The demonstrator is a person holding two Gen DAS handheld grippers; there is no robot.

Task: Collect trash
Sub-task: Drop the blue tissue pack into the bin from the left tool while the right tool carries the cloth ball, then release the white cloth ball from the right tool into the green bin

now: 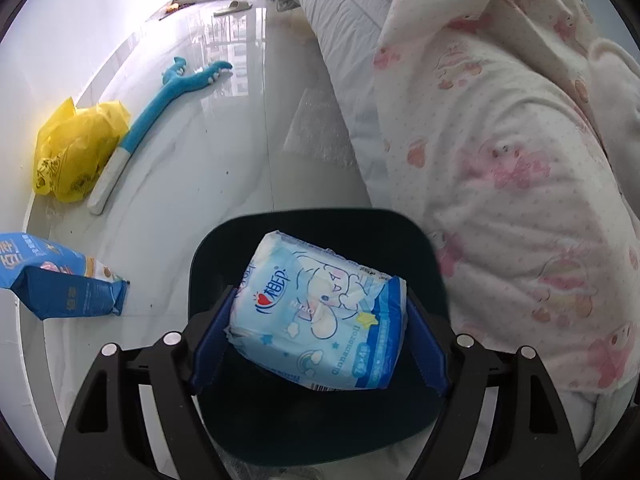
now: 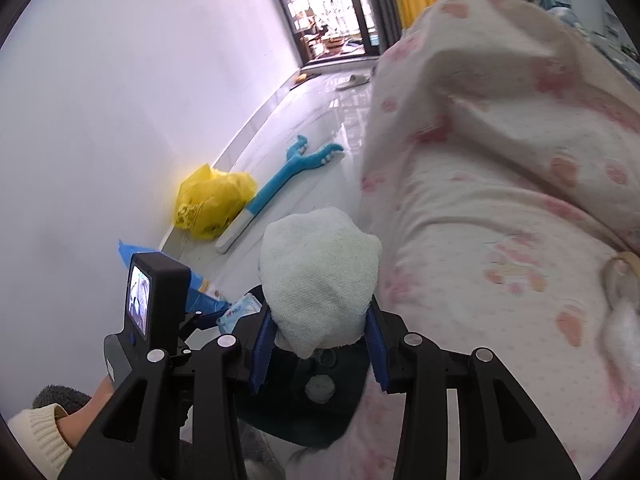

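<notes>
Glossy pale floor between white wall and bed

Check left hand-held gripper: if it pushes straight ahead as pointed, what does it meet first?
Likely the dark bin directly below: the left hand-held gripper, gripping a pale blue cartoon tissue pack, points into its opening. Depth is unclear.

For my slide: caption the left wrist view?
Left hand-held gripper holding a tissue pack above a dark bin.

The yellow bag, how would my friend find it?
Look along the white wall, down where it meets the shiny floor. The yellow bag sits crumpled there beside a long blue plush toy. It is the only yellow thing on the floor.
</notes>
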